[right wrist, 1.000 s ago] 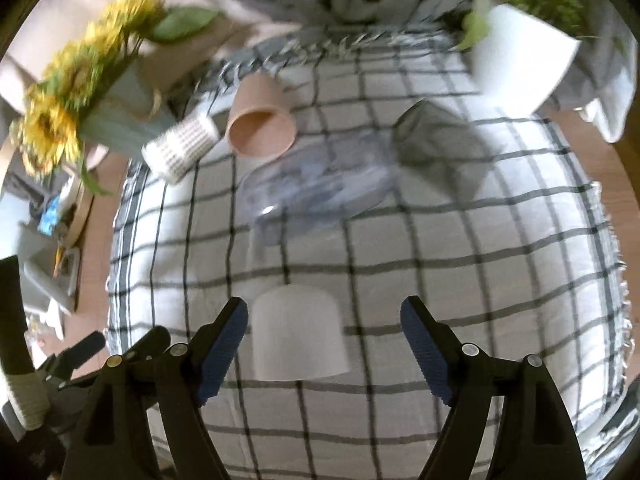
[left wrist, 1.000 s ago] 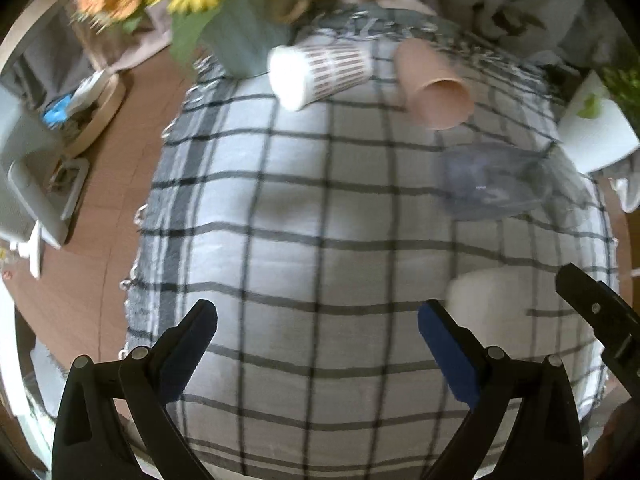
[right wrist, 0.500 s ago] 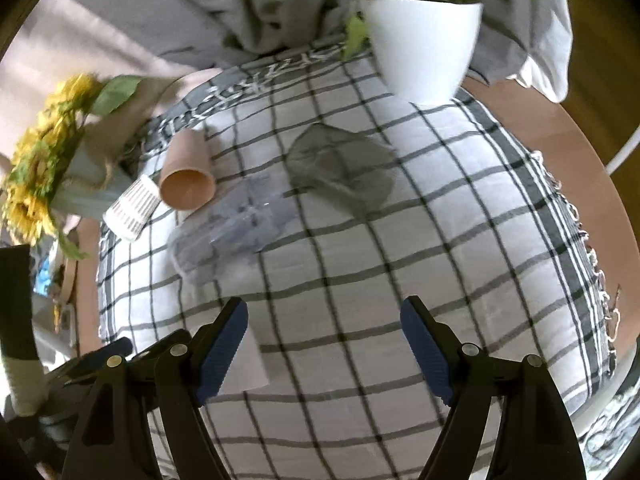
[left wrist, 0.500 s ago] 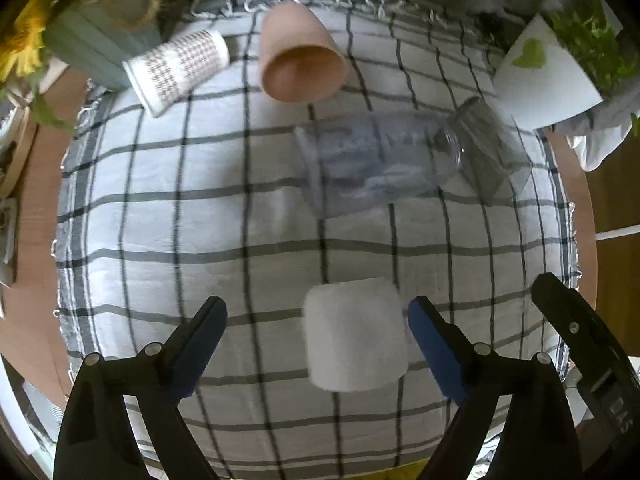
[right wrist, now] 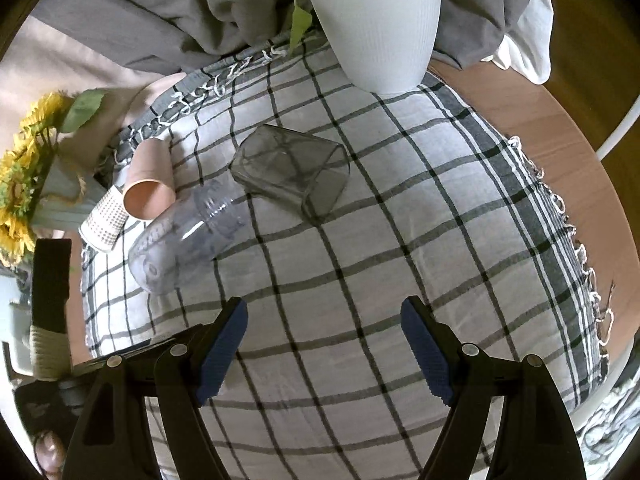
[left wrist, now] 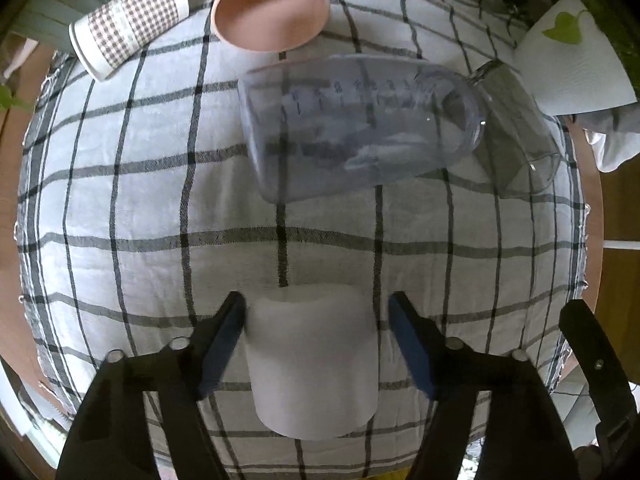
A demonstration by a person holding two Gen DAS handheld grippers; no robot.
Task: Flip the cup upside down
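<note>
A white frosted cup (left wrist: 312,364) lies on its side on the checked tablecloth (left wrist: 120,208), between the fingers of my left gripper (left wrist: 316,340). The left jaws are open; the left finger touches or nearly touches the cup wall, the right finger stands a little apart. My right gripper (right wrist: 324,344) is open and empty above the cloth, to the right of the left gripper. The white cup does not show in the right wrist view.
Several other cups lie on their sides farther back: a clear measuring cup (left wrist: 360,132) (right wrist: 188,236), a smoky grey glass (left wrist: 516,132) (right wrist: 292,172), a pink cup (left wrist: 272,12) (right wrist: 148,184), a checked paper cup (left wrist: 128,28) (right wrist: 104,216). A white plant pot (right wrist: 380,28) and sunflowers (right wrist: 24,184) stand at the table's edges.
My left gripper has moved forward and down so the white cup now sits between its fingers. My right gripper has drawn away to the right, off the white cup.
</note>
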